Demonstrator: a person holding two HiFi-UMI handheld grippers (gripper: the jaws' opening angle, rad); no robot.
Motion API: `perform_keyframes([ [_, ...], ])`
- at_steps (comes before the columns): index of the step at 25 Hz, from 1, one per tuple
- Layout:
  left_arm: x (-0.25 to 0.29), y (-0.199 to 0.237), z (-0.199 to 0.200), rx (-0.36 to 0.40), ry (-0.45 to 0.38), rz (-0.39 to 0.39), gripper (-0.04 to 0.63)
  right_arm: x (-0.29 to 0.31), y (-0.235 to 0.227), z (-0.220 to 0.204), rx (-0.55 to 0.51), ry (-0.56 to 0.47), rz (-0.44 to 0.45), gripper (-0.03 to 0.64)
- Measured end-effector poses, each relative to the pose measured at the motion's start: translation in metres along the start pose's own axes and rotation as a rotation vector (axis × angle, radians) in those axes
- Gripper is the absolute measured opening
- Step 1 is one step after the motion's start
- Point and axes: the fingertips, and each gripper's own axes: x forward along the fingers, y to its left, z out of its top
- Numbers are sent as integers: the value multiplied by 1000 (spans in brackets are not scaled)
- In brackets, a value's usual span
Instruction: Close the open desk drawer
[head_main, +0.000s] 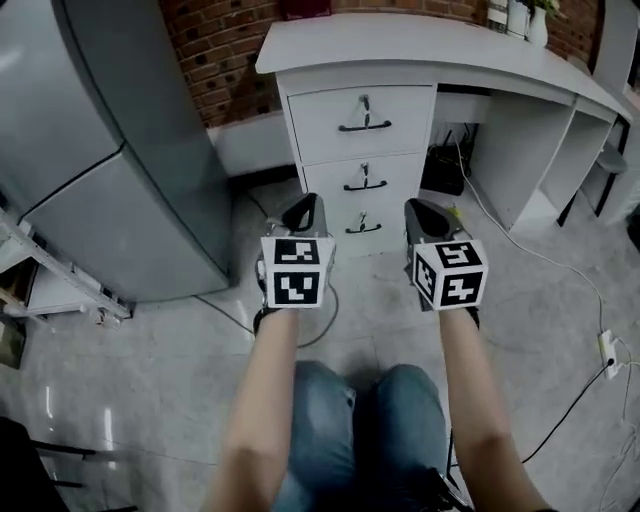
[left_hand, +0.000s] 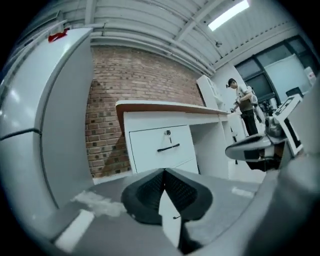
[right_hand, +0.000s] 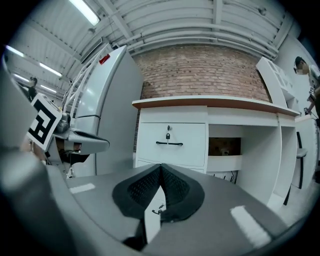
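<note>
While the left claw and right claw hang clamped together and empty, all desk drawers sit flush.

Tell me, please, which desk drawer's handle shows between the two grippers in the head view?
The bottom drawer: its handle lies between the left gripper and right gripper, whereas the middle drawer and top drawer handles sit above them.

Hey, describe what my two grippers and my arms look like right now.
The left gripper and right gripper each carry a white cube printed with black square markers. The fingers are grey outside, and dark and finely textured on the inner faces, tapering to a point. The forearms have no sleeves, and blue jeans show below.
</note>
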Motion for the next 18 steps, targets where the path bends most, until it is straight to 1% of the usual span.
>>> perform_keyframes([
  [2,-11,-6,14,24,-34,-10,2,-9,1,7,14,-20,1,-2],
  [4,-24,-8,25,6,-79,-4,2,-17,3,13,24,-33,0,-2],
  [6,-34,-6,32,-14,-123,5,1,-23,8,19,10,-47,2,-2],
  [9,-43,-4,29,5,-142,11,2,-30,17,27,-48,-74,5,-3],
  [11,-48,-5,30,-13,-159,7,2,-34,20,30,-80,-95,6,-3],
  [13,-54,-6,35,-40,-192,0,2,-40,20,32,-95,-115,0,-2],
  [18,-64,-15,36,-23,-241,-31,2,-53,17,34,-107,-152,-18,-3],
])
